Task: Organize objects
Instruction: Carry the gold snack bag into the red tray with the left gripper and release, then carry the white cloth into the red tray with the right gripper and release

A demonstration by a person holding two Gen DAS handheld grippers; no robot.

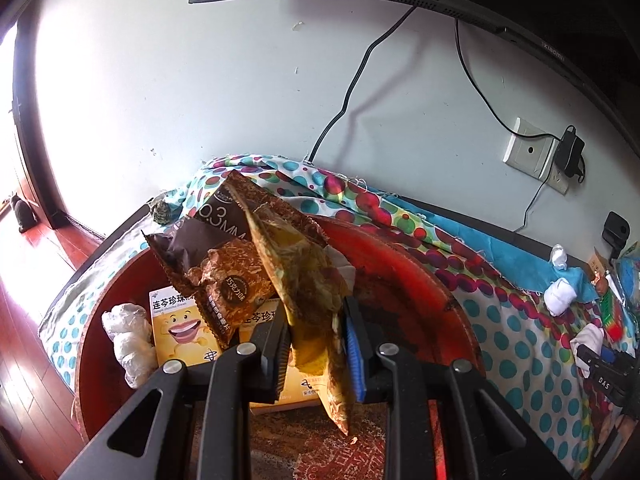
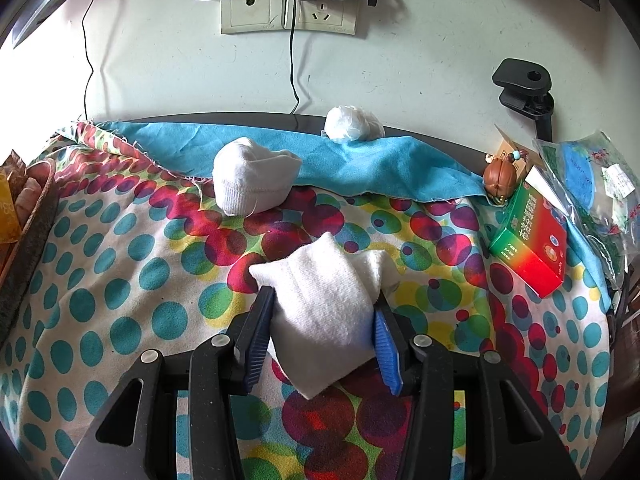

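Mid-sort: my left gripper (image 1: 316, 344), jaws clamped on snack wrappers (image 1: 304, 276), hangs over the red basin (image 1: 404, 268); my right gripper (image 2: 324, 328) clamps a white sock (image 2: 324, 300). Another sock (image 2: 252, 182) and medicine box (image 2: 528, 248) await on the worktop.

White wall (image 1: 200, 80), wall sockets (image 2: 288, 4), red wooden floor (image 1: 24, 320), bright daylight.

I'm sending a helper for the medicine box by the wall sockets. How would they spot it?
On the polka-dot cloth, look far right, below the black clamp. The medicine box lies beside a brown figurine; it alone is green fading to red.
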